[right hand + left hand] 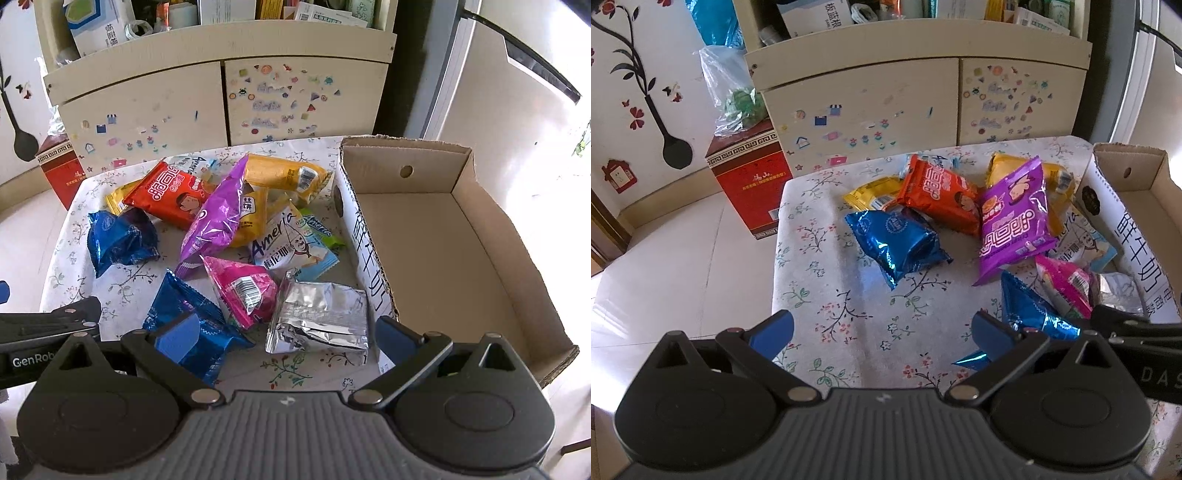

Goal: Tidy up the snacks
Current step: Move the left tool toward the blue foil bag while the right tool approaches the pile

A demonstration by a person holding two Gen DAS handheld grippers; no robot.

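Several snack packets lie in a heap on a floral-clothed table (820, 266): a blue foil packet (901, 245), an orange one (938, 192), a purple one (1015, 218), yellow ones (284, 173), a pink one (243, 291), a silver one (321, 321) and a white "Ameria" one (291, 240). An empty cardboard box (443, 236) stands at the table's right. My left gripper (882, 330) hangs open above the cloth, its right finger beside a second blue packet (1030, 314). My right gripper (284, 332) is open, straddling the silver packet and that blue packet (192, 325).
A cream cabinet (221, 99) with stickers stands behind the table. A red carton (750, 181) with a plastic bag (733, 92) on top sits on the pale floor at the left. A white fridge (498, 103) is at the right.
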